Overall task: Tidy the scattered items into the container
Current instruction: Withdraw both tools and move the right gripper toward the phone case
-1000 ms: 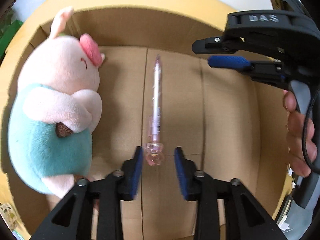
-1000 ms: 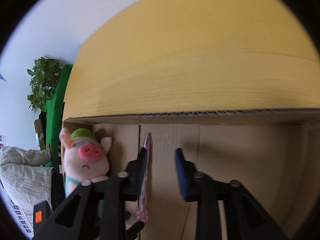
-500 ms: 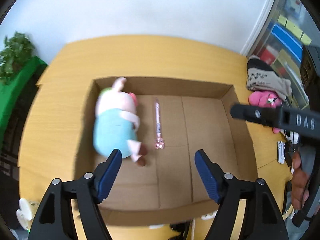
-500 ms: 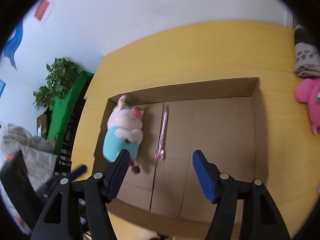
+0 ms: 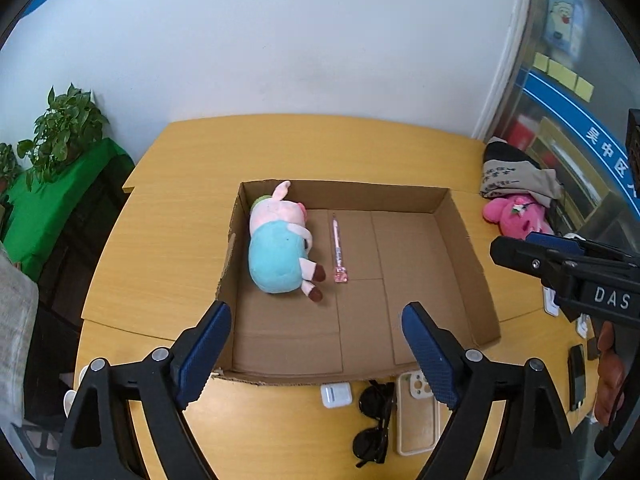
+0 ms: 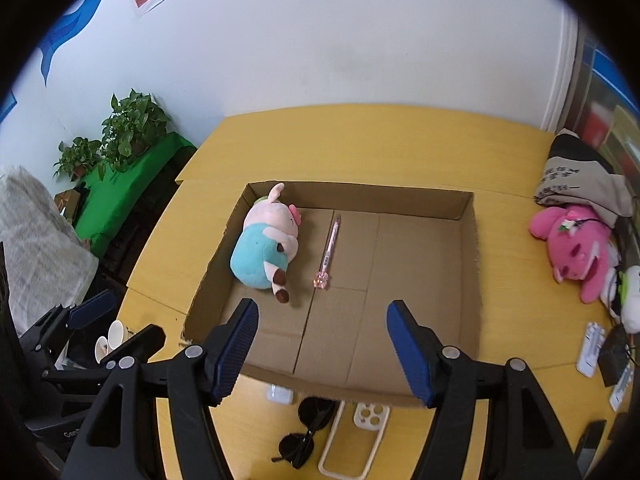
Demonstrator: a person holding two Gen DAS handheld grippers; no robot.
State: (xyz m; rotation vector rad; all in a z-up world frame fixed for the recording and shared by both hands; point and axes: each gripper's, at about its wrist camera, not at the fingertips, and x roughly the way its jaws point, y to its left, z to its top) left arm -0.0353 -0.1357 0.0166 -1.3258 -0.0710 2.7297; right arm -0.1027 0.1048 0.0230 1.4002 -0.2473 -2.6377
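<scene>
Left gripper (image 5: pixel 316 354) and right gripper (image 6: pixel 322 346): fingers spread wide, holding nothing, above the near edge of the cardboard box (image 5: pixel 468 240). Ahead of the fingers, inside the box: plush pig (image 5: pixel 278 250) and pink pen (image 5: pixel 338 248), side by side. Below the fingers, on the tabletop (image 5: pixel 168 240): sunglasses (image 5: pixel 374 424) and phone case (image 5: pixel 416 420).

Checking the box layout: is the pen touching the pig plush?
Apart. The right wrist view shows bare cardboard between the pen and the pig plush.
</scene>
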